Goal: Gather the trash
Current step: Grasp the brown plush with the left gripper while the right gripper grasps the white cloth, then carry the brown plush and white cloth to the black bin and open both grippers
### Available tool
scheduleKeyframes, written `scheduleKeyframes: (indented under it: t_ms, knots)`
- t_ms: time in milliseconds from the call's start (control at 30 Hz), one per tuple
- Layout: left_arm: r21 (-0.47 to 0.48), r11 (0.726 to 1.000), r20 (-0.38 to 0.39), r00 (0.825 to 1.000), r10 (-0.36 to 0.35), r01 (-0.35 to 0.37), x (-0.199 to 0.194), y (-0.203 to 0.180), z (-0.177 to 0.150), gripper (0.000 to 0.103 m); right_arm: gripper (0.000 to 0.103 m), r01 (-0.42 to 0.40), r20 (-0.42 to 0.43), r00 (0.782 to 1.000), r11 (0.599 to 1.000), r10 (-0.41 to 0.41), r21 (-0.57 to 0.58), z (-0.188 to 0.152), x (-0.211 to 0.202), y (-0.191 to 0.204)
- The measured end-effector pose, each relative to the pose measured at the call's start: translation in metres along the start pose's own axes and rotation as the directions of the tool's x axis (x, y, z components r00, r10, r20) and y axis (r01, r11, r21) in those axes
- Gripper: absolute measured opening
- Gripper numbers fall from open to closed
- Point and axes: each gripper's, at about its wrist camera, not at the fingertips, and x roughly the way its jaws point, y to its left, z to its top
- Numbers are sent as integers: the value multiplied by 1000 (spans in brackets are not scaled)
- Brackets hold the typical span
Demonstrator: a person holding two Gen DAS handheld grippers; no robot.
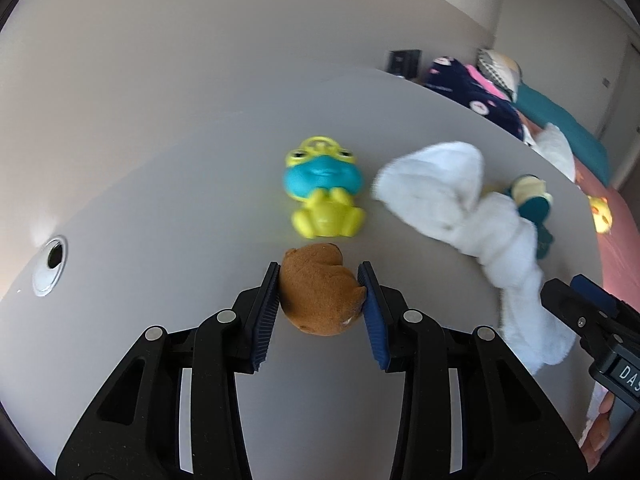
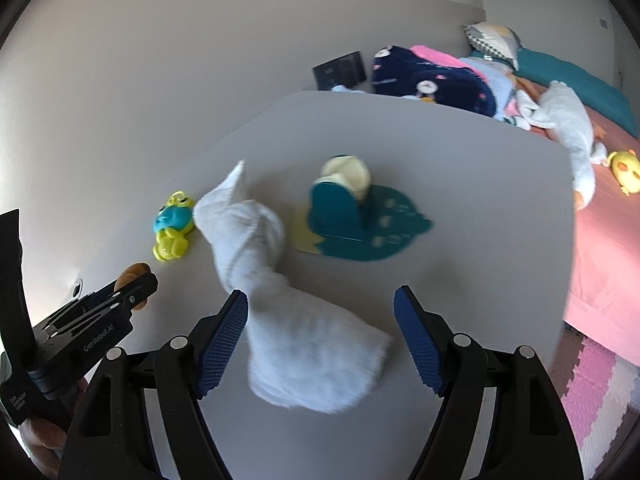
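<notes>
A brown plush animal [image 1: 316,296] sits between the blue pads of my left gripper [image 1: 320,270], which is shut on it just above the grey table [image 1: 160,200]. In the right wrist view that gripper [image 2: 136,280] shows at the left with the brown toy [image 2: 134,270] peeking out. A twisted white cloth [image 2: 280,320] lies on the table, and its near end rests between the fingers of my right gripper [image 2: 320,292]. That gripper is open; the left pad is at the cloth's edge and the right pad stands well clear. A yellow and blue frog toy [image 1: 324,196] lies beyond.
A teal and cream toy on a teal mat [image 2: 344,208] stands behind the cloth. A cable hole [image 1: 50,268] is in the table at the left. Past the table's right edge is a pink bed [image 2: 600,240] with clothes, pillows and a yellow toy [image 2: 624,170].
</notes>
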Motion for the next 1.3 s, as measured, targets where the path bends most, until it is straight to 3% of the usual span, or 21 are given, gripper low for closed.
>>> scheduleKeyframes:
  t_ms: [433,700,733,833,1033,1300]
  knots:
    - [-71,995,10,997,77,-76,-6,49,2,39,76,23,-40,999,996,-27,-85,17,37,47]
    - [-127,987,1,995,103,-102,-7,76,2,39,51,78,-77,993,986,-90,-147,19,53,58]
    - [-130,986,0,995,103,-102,-6,77,2,39,43,80,-76,993,985,-92,-153,19,53,59]
    - [-131,986,0,995,100,-99,-5,76,4,39,35,54,-81,995,989,-65,-136,16,50,59]
    - [-135,989,-5,998,62,-62,-5,74,6,39,34,42,-68,996,990,-52,-135,11,37,57]
    - [-84,994,-7,997,75,-76,-10,56,3,39,34,1,-37,999,991,-6,-131,9,8,55]
